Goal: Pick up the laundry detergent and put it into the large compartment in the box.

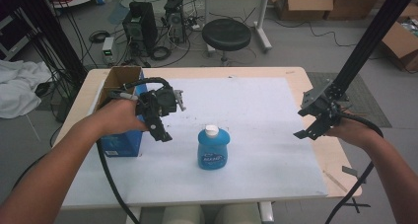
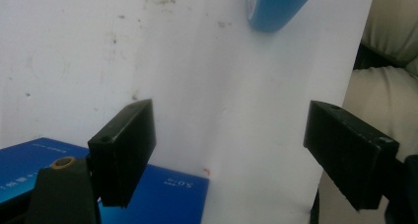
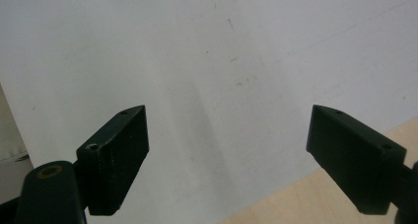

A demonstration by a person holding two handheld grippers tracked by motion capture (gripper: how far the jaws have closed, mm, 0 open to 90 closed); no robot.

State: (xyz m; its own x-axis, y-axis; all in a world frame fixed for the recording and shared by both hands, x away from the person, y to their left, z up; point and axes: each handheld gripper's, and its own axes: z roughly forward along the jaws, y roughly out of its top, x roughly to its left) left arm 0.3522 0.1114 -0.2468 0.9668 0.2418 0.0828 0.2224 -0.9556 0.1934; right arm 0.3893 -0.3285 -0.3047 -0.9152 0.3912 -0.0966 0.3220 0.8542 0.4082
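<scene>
The bottle (image 1: 213,149) stands upright at lower centre of the high view, on the white sheet (image 1: 256,110) that covers most of the table (image 1: 315,76). It is apart from both grippers and from the box (image 1: 121,135) at its left.

Handling, as a judgement: the bottle looks like rigid blue plastic with a smooth, glossy skin, so expect it to be slippery under hard jaws. How full it is cannot be told, so the weight is unknown; treat it as moderately heavy and top-stable only while upright. The body is wide and flattened, tapering to a narrow neck under the cap (image 1: 212,130). The best hold is probably across the narrower depth of the body, at about mid-height, or on the shoulder just below the cap. A grip on the cap alone risks a swing or a loosened closure.

Appearance: blue body, white cap, and a printed label (image 1: 213,158) on the front with lettering too small to read. In the left gripper view, 1 blue rounded edge of it enters at the top of the frame (image 2: 276,7).

The left gripper (image 1: 165,116) hangs above the sheet at centre left of the high view, beside the box; its 2 jaws stand wide apart with nothing between them. The right gripper (image 1: 315,123) sits at the right edge of the sheet, jaws likewise wide and empty, over bare sheet and a strip of table top.
</scene>
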